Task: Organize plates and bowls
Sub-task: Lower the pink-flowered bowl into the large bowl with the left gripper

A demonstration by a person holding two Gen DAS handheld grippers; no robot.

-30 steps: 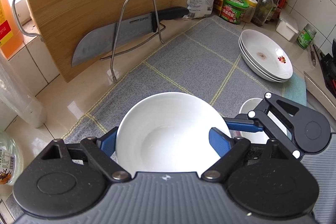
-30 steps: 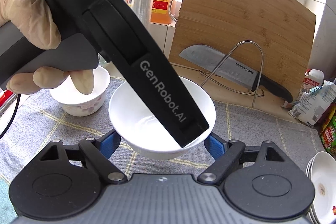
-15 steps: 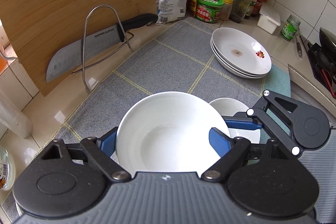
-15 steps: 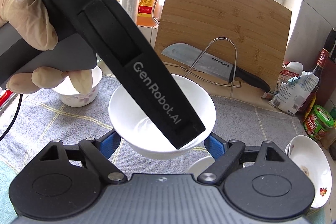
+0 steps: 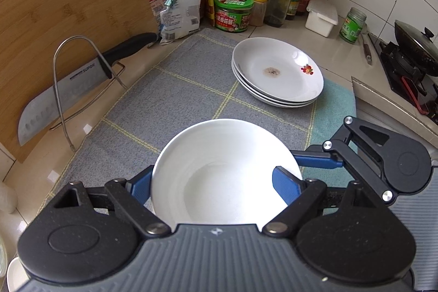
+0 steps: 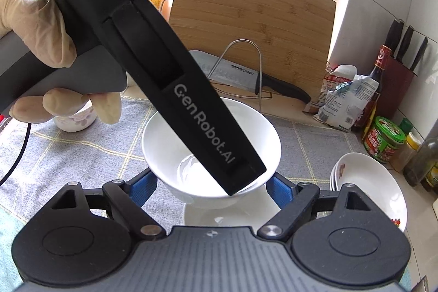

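There are three white bowls, namely one held up [image 6: 191, 144], one under it [image 6: 219, 218] and one small flowered bowl [image 6: 75, 119], three stacked white plates [image 5: 277, 73], one cleaver [image 5: 68, 89], one bamboo cutting board [image 5: 68, 4], two grippers [image 5: 219, 182] [image 6: 212, 185] and two green-lidded jars [image 5: 233, 12] [image 5: 353, 25].

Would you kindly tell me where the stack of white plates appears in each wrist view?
Left wrist: stack of white plates lies right of centre, on the grey mat's far part.
Right wrist: the stack sits at the lower right edge, partly cropped.
Shared landmark: the green-lidded jar behind it.
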